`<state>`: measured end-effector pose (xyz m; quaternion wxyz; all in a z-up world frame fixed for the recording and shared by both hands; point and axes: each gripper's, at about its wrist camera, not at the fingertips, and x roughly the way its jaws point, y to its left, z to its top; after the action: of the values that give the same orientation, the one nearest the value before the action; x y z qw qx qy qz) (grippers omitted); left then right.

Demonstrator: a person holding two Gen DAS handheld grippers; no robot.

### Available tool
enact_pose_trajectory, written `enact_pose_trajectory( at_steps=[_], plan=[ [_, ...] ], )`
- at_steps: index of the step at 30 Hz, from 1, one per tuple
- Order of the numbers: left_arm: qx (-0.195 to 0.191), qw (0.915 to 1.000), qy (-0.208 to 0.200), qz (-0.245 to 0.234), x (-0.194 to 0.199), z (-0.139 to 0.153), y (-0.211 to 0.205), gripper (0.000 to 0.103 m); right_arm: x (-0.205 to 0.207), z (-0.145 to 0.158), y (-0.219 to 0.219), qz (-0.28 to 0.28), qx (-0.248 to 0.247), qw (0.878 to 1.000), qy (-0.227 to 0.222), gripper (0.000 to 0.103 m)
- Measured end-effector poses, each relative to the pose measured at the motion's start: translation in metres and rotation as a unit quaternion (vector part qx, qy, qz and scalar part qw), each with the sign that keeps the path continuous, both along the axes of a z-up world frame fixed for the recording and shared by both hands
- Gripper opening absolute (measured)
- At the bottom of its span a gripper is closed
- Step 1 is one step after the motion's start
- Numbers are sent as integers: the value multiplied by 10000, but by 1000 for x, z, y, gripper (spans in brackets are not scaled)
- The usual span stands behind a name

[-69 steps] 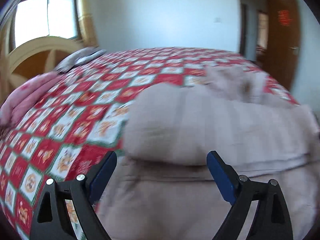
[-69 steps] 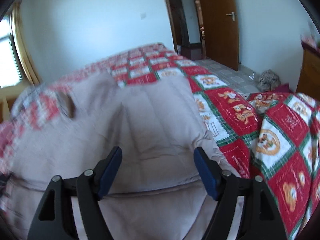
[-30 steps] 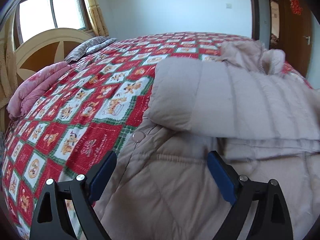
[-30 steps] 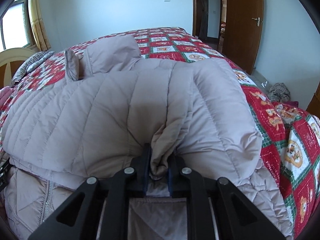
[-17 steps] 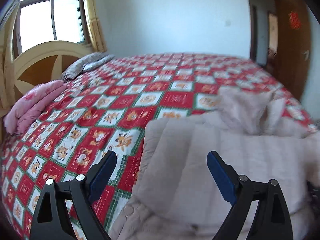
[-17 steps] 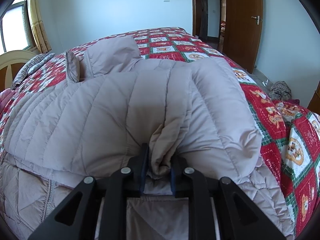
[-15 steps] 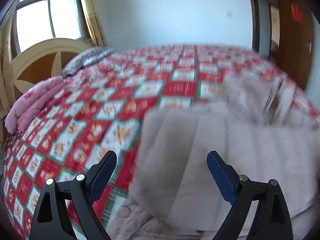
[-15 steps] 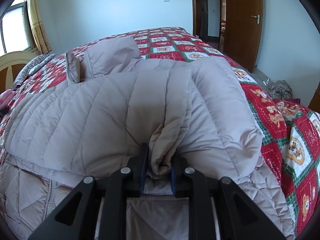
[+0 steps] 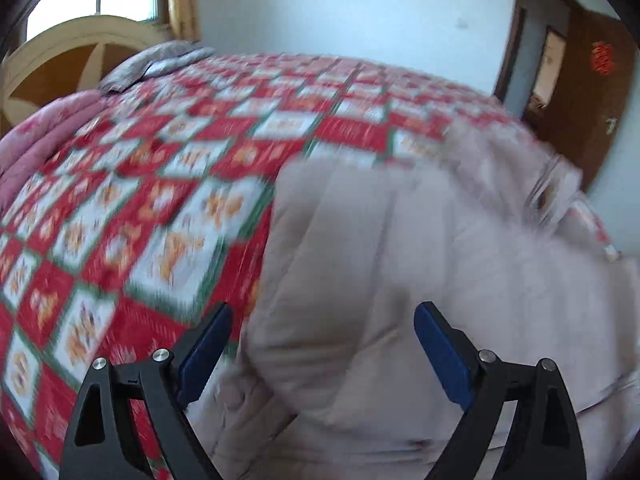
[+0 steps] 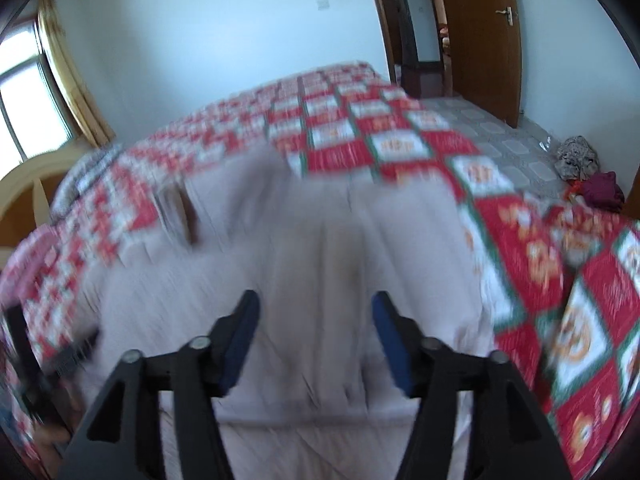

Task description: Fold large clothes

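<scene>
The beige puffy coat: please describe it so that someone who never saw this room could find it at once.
Start at the large bed, covered with a red, white and green checkered quilt. The coat lies on top of that quilt, at the near side of the bed, directly in front of both open grippers. It is the only plain pale beige thing there, padded with stitched seams, unlike the pink bedding beside the headboard.

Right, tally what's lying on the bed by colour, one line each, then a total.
Beige quilted puffer jacket: 1
Pink folded blanket by the headboard: 1
Grey patterned pillow by the headboard: 1
Total: 3, all on the red, white and green checked bedspread. Both views are motion-blurred, so anything small could be missed.
</scene>
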<state>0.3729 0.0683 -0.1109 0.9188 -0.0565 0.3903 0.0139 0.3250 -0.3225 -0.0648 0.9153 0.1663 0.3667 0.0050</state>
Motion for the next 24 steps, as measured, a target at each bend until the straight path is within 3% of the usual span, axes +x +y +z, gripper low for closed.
enact_pose_trajectory(
  at_steps=[2,5,8,12,14,15,17,19,22,24],
  plan=[
    [-214,9996,-128,-156,16,29,-4,92,28,9,1,129,240,9996,84,78],
    [-492,9978,22,-450,59,56,-19,92,83,8,4,215,737,9961,425,78],
    [-300,9968,60,-734,103,75,-45,92,132,5,8,121,1244,9910,486,78],
    [80,9961,203,-860,156,87,-81,92,181,-8,26,181,815,9928,855,78],
    [159,9952,489,-836,180,81,-94,92,194,-23,32,312,692,9906,1141,76],
    [215,9938,675,-852,191,74,-103,92,196,-31,36,390,622,9890,1285,72],
    [305,9885,1093,-1000,203,57,-119,92,189,-36,38,651,425,9879,1342,35],
    [121,9831,1471,-1079,204,36,-124,92,179,-38,41,891,-50,9866,1368,19],
    [-389,9759,1836,-1111,196,13,-121,92,153,-39,28,934,-633,9853,1282,15],
    [-272,9794,1674,-1095,183,11,-117,76,139,-42,11,771,-847,9853,1266,15]
  ],
)
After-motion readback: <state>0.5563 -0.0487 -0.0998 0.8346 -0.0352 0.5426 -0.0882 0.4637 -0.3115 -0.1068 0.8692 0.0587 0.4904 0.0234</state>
